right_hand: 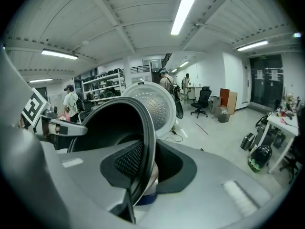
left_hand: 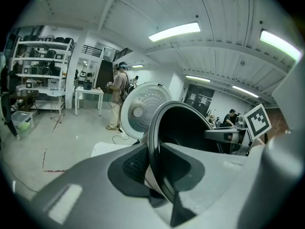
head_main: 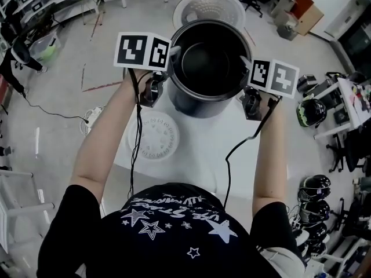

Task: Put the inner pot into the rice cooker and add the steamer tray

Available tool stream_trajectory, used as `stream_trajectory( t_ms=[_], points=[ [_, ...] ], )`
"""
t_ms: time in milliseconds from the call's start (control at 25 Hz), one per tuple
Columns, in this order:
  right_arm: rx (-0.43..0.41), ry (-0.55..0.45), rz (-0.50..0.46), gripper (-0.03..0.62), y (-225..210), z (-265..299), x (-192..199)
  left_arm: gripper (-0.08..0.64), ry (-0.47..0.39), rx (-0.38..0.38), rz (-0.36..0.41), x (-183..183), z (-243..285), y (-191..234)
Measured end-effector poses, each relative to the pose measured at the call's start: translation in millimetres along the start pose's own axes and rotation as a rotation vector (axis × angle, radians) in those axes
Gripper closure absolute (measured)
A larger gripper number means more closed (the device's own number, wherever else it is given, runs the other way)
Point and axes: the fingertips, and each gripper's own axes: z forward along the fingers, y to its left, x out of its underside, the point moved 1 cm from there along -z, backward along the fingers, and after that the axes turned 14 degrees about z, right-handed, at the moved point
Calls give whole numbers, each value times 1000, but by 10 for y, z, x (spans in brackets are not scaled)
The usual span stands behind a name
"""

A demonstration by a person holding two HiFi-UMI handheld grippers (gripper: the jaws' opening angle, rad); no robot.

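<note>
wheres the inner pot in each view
Head view: inner pot at top centre.
Left gripper view: pot right of centre, its rim pinched in the jaws.
Right gripper view: pot left of centre, its rim pinched in the jaws.
Shared landmark: the white perforated lid just behind the pot.

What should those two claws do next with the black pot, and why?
Probably carry the inner pot forward toward the rice cooker, whose lid stands open beyond it. The left gripper and right gripper clamp opposite sides of its rim, holding it above the table.
</note>
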Motion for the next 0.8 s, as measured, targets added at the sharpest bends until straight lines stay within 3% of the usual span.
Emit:
stream_trajectory(
  t_ms=[440, 800],
  points=[
    [-26, 152, 12, 494, -404, 570, 221, 496, 118, -25, -59, 278, 621, 125],
    [-57, 234, 1, 497, -516, 939, 335, 495, 192, -47, -63, 457, 897, 270]
  ],
)
